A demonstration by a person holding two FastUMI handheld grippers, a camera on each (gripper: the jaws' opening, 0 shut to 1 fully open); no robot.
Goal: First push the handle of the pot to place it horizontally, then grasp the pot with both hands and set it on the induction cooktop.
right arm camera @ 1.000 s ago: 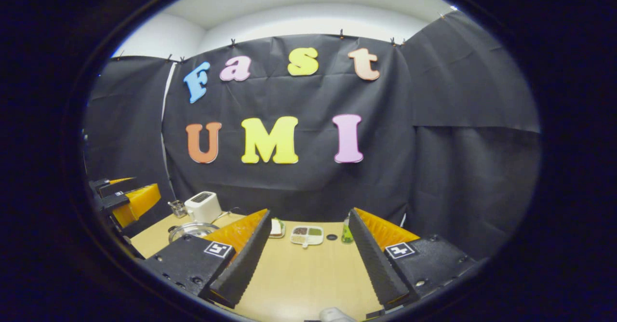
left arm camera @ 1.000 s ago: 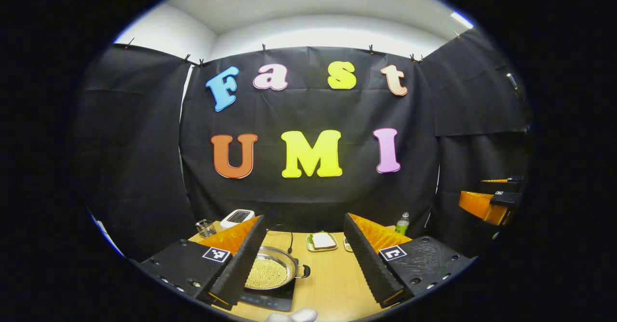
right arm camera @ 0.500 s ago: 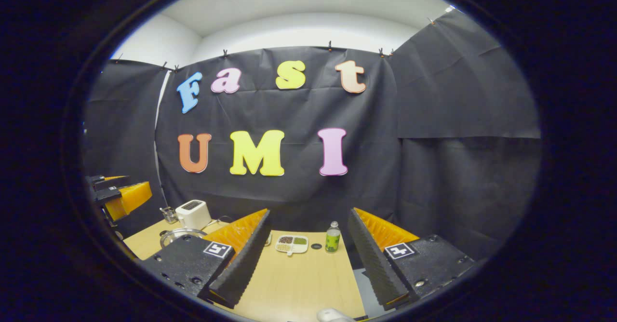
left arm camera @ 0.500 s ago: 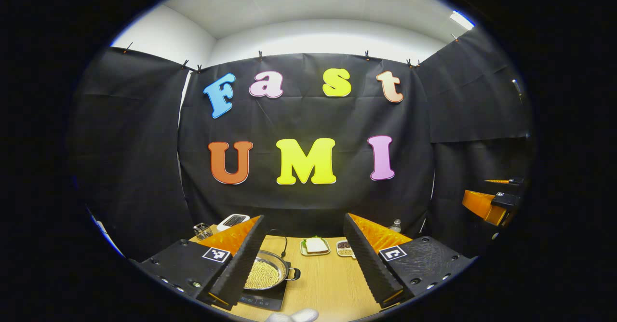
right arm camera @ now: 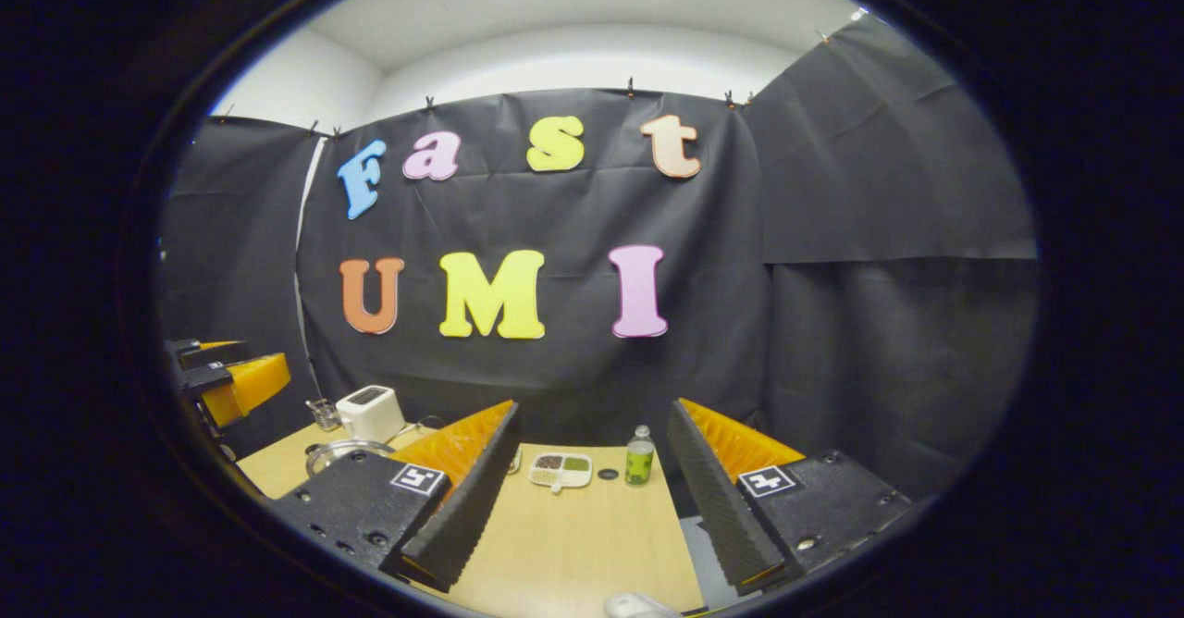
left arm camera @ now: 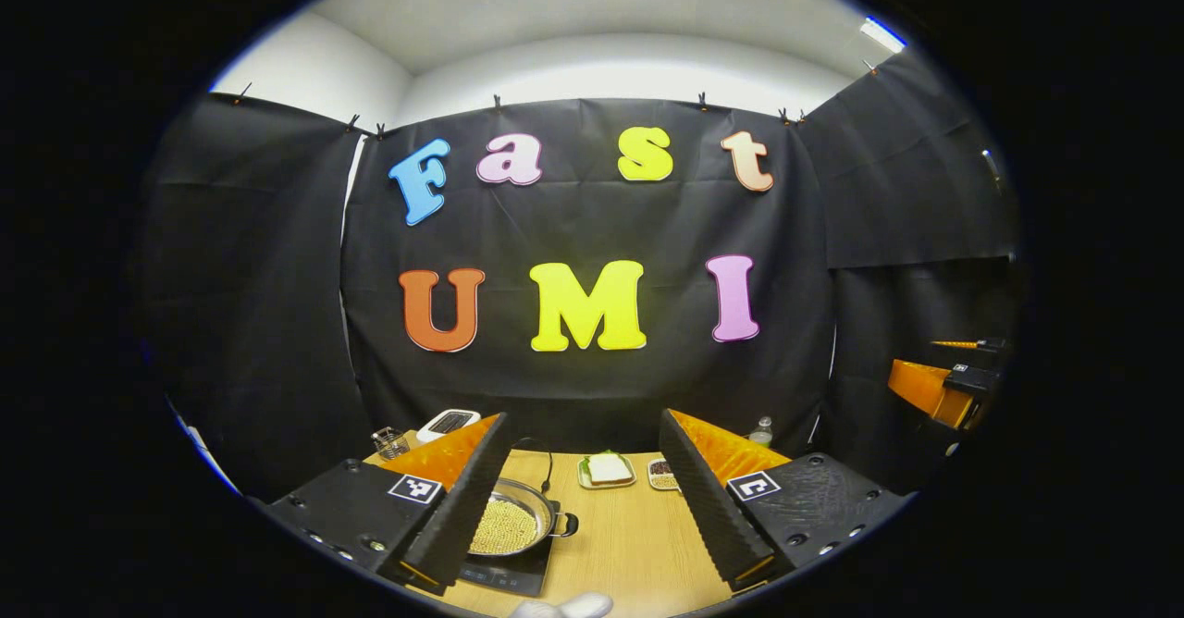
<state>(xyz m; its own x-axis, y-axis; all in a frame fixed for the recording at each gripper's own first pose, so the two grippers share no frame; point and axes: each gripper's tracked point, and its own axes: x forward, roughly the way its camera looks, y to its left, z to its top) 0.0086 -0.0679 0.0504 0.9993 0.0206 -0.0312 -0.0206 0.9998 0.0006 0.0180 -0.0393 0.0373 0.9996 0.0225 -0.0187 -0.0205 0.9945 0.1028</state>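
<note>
L gripper view, left to right: small wire-and-glass holder [left arm camera: 389,441] and white toaster [left arm camera: 447,422] at the far left corner of the light wooden desk [left arm camera: 629,544]; then the shallow steel pot [left arm camera: 513,525] w/ pale round grains inside, sitting on the flat black induction cooktop [left arm camera: 514,572], partly hidden behind this gripper's left finger. Pot's black side handle [left arm camera: 565,525] sticks out to the right, roughly level. Left gripper [left arm camera: 580,525] is wide open, nothing between its fingers, held above the desk and apart from the pot. Further right, at the back: plate w/ a white sandwich [left arm camera: 607,470], small divided dish [left arm camera: 662,475], clear bottle [left arm camera: 760,431]. At the far right edge the other gripper shows, raised, well apart. R gripper view: other gripper at far left, toaster, pot rim [right arm camera: 344,452] near it, then right gripper [right arm camera: 589,518], also wide open and empty, over bare desk; beyond it a white divided dish of grains and a green bottle [right arm camera: 638,456].
</note>
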